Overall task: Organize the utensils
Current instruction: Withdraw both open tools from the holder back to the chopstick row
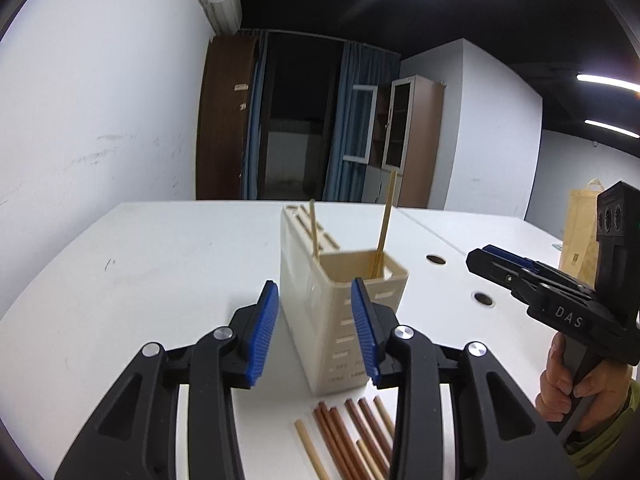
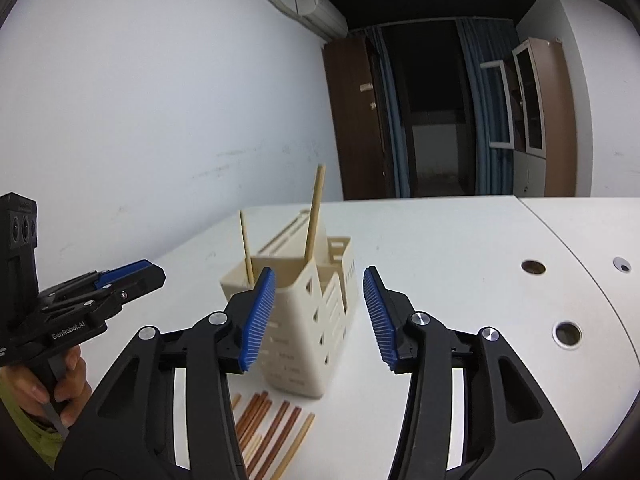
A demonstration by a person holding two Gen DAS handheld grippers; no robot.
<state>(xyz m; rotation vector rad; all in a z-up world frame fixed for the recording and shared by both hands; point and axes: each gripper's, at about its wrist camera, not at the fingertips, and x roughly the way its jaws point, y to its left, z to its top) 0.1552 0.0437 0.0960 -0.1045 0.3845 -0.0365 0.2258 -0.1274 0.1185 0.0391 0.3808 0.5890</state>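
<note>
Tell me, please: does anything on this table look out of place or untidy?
Yes. Only two chopsticks stand in the cream utensil holder, both leaning. The remaining chopsticks lie loose on the white table before it, mixed light and reddish-brown. Both grippers, left and right, are open, empty.

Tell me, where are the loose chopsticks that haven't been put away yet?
The loose chopsticks lie flat on the white table just in front of the cream utensil holder, low in both wrist views, beneath the open fingers.
</note>
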